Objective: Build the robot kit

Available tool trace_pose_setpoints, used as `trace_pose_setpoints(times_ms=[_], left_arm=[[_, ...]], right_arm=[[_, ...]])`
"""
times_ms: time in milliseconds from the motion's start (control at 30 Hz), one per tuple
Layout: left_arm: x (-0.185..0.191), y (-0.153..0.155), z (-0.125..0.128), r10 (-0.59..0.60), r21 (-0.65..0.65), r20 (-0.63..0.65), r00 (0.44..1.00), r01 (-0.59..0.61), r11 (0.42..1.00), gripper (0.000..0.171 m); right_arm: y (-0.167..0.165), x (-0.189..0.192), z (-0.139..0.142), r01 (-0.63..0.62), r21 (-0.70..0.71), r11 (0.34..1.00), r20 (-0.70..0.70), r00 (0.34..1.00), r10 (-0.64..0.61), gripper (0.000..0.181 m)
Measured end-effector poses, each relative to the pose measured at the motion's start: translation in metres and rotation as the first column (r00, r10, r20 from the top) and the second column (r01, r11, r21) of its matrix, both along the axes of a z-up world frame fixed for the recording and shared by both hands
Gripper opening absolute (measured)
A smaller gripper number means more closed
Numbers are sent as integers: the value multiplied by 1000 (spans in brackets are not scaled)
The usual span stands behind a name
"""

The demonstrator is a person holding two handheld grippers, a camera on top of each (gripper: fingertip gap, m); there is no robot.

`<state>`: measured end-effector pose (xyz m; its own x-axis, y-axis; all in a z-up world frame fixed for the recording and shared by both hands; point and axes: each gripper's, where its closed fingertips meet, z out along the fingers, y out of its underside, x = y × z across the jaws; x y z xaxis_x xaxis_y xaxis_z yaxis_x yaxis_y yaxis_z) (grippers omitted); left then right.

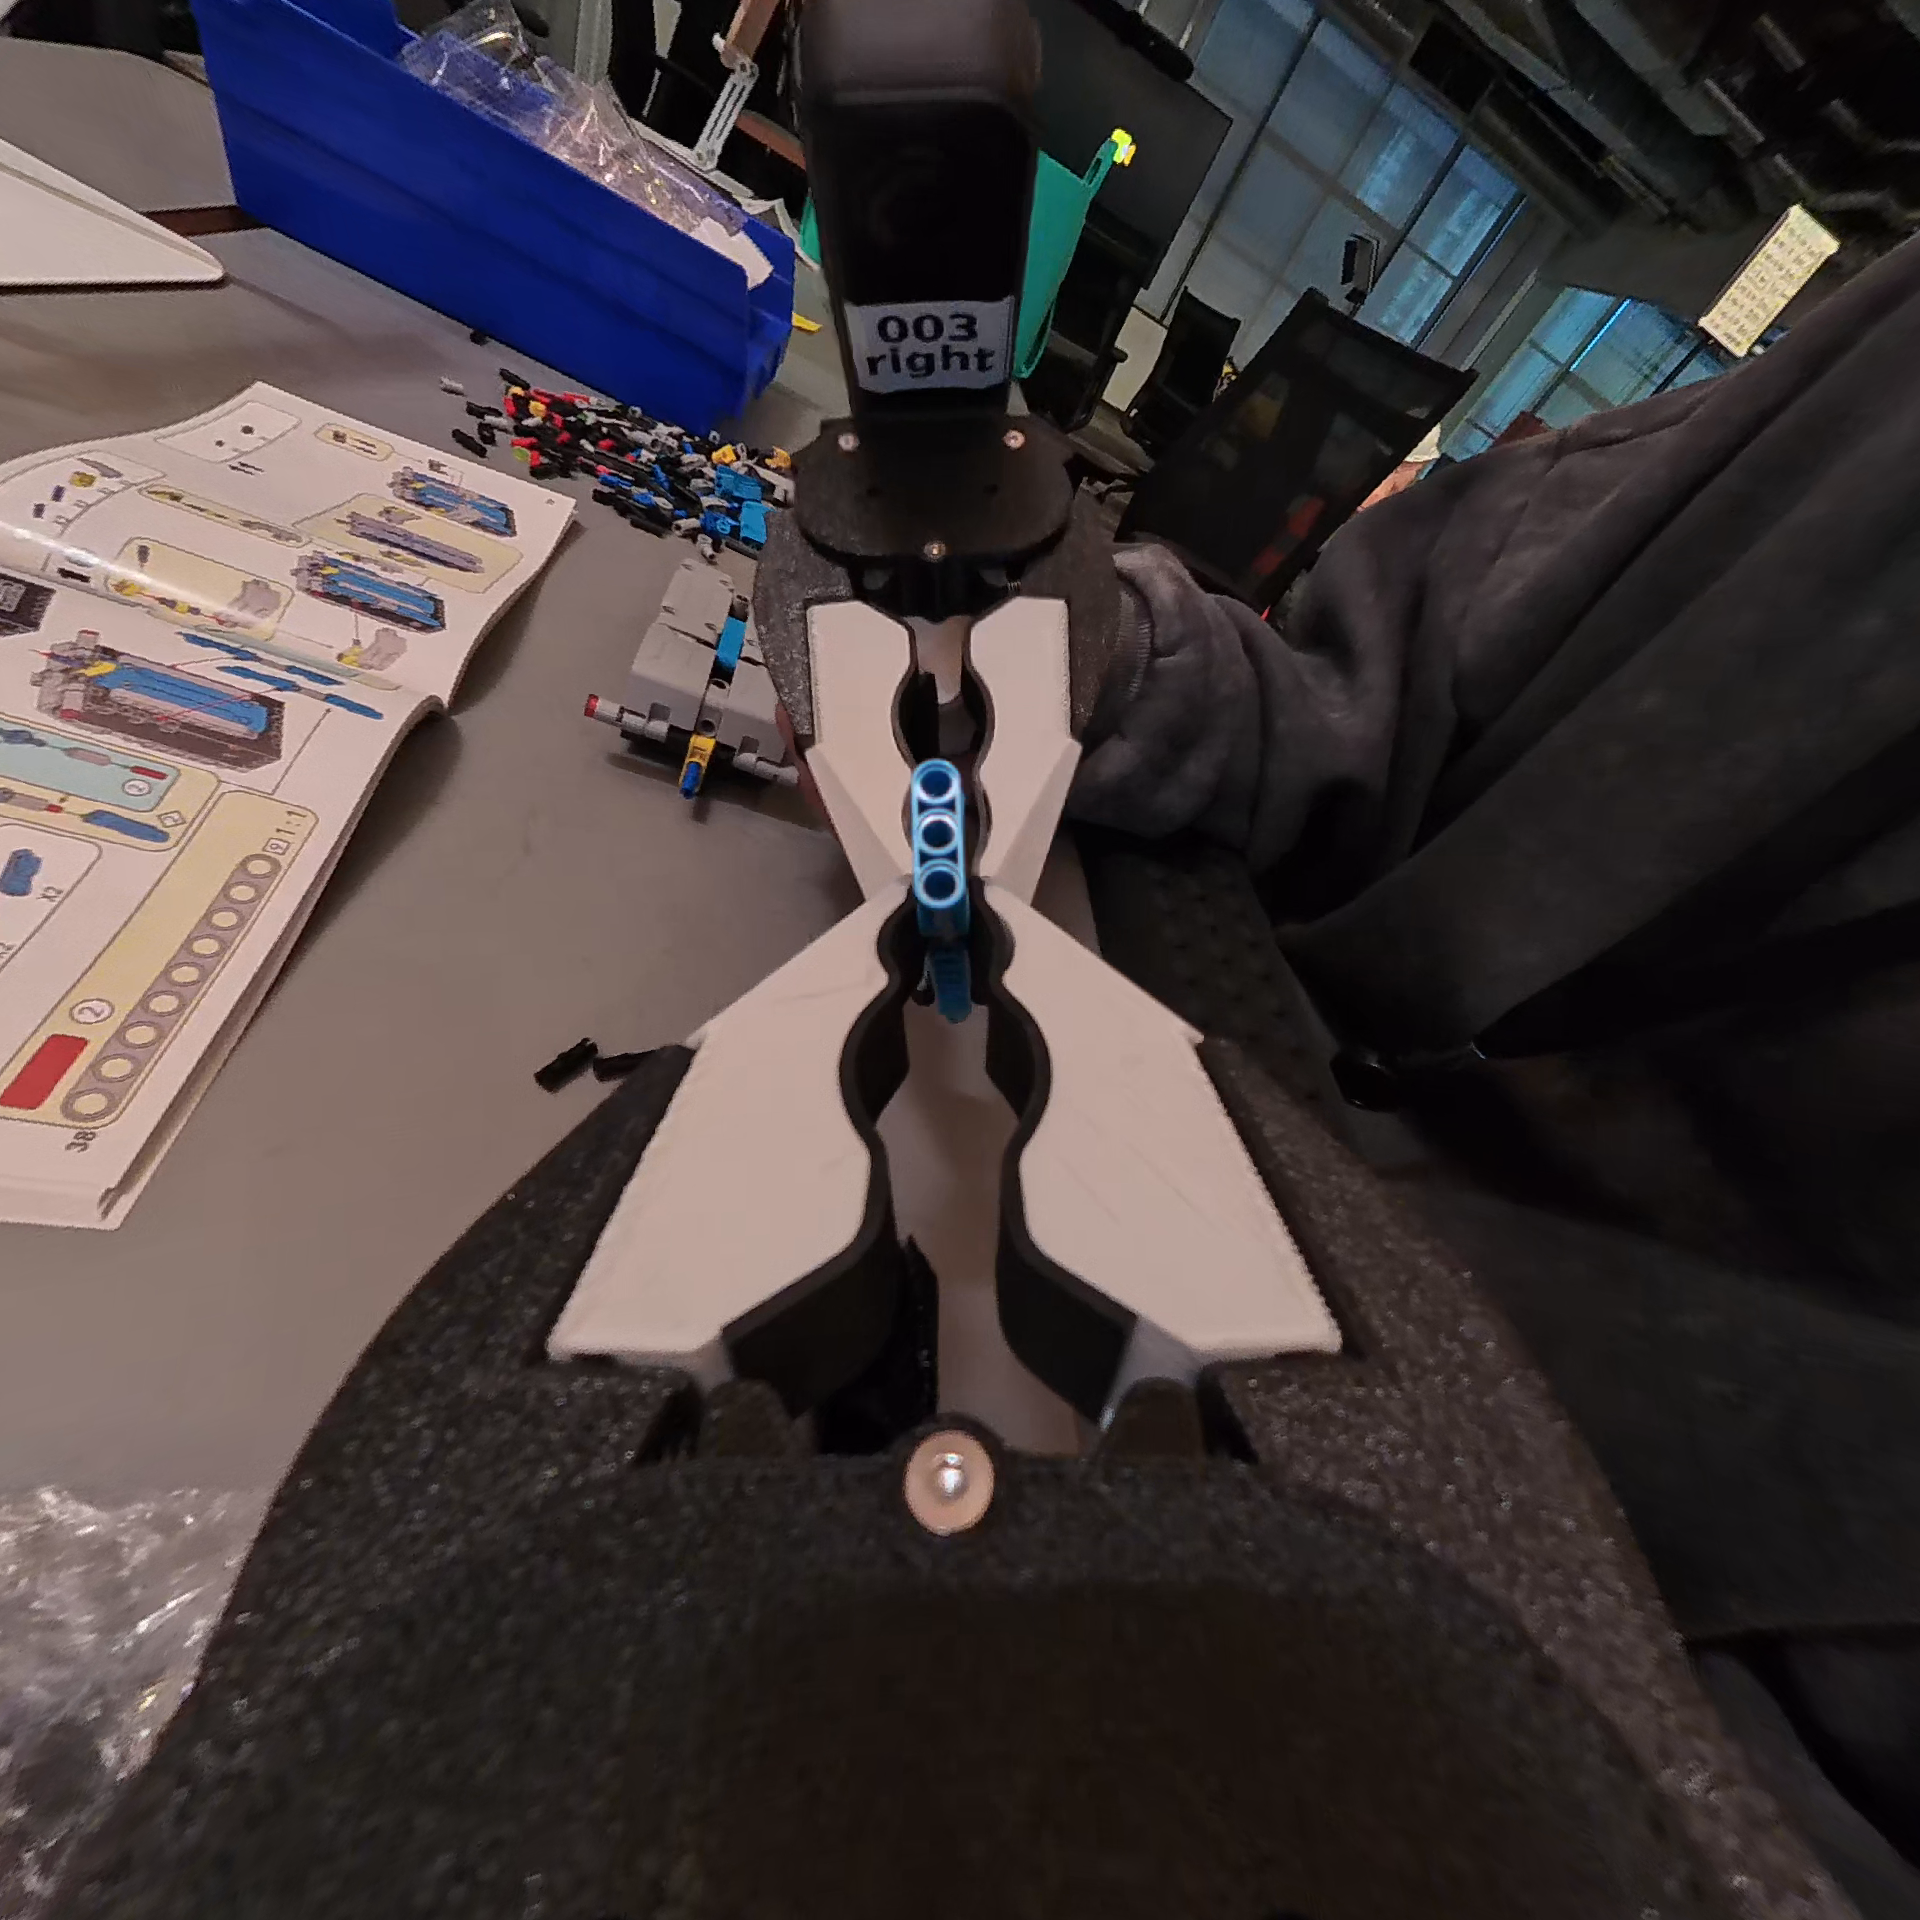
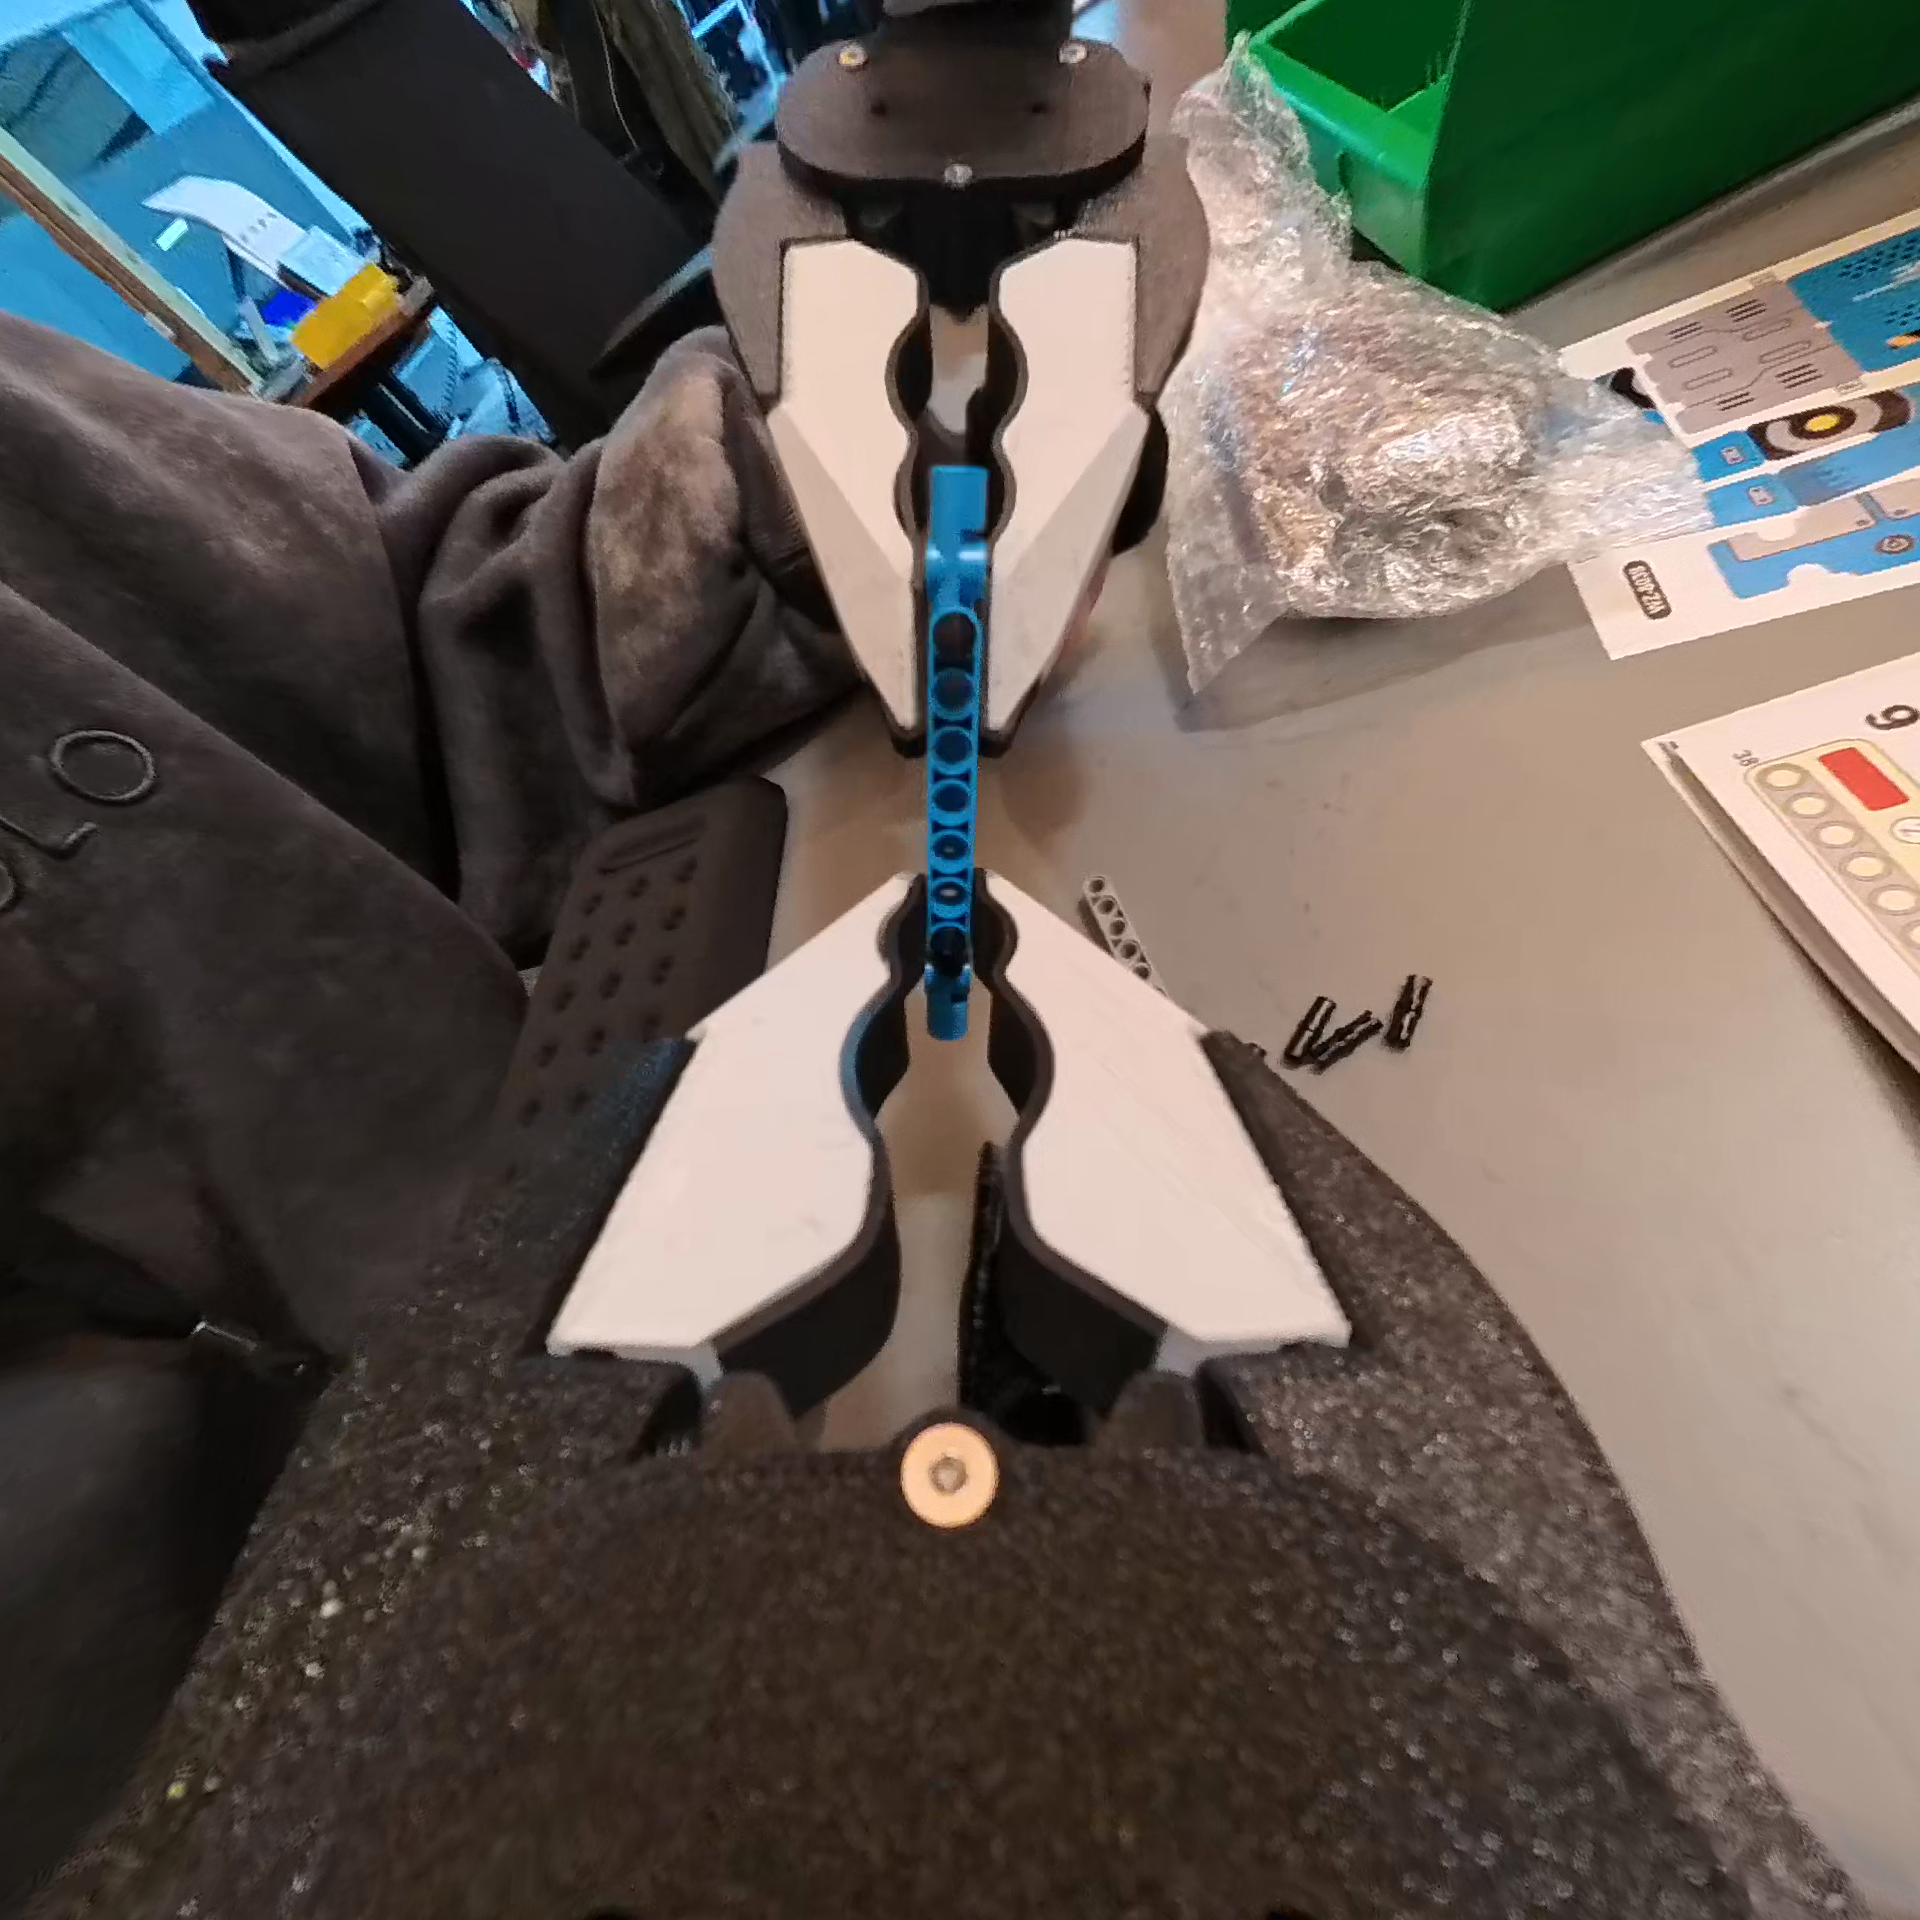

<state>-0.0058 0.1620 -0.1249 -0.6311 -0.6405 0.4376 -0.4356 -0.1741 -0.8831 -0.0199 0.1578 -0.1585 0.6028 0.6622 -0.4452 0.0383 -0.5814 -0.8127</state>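
A blue studless toy beam (image 2: 951, 790) with a row of holes is held between both grippers above the grey table (image 2: 1455, 1195). My right gripper (image 2: 943, 896) is shut on its near end. My left gripper (image 2: 951, 722) faces it from across and is shut on the far end. In the left wrist view the beam (image 1: 938, 831) shows end-on. There my left gripper (image 1: 940, 902) meets the right gripper (image 1: 940, 868) tip to tip. A black pin sits in the beam near the right gripper's fingers.
An open instruction booklet (image 1: 208, 727), a pile of small parts (image 1: 634, 447), a grey part-built model (image 1: 696, 675) and a blue bin (image 1: 499, 208) lie left. Black pins (image 2: 1351, 1023), a grey beam (image 2: 1122, 925), a bubble-wrap bag (image 2: 1351, 447), a green bin (image 2: 1610, 125). A person's dark sleeve (image 1: 1558, 727). Both grippers' tips are close together, under 4 cm apart.
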Motion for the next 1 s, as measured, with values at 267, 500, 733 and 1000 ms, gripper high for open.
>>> trace_pose_setpoints(times_ms=[267,500,733,1000], left_arm=[[14,25,-12,160,127,9,987,-159,979,14],[25,24,-87,206,503,-106,973,-126,855,13],[28,16,-94,75,577,-99,992,-4,817,19],[32,24,-94,-26,572,-165,986,117,812,16]], right_arm=[[18,70,39,267,150,952,-26,964,-266,6],[24,96,63,384,170,908,-220,913,-344,6],[23,86,68,357,181,916,-224,922,-315,6],[22,95,73,375,155,914,-289,902,-321,5]])
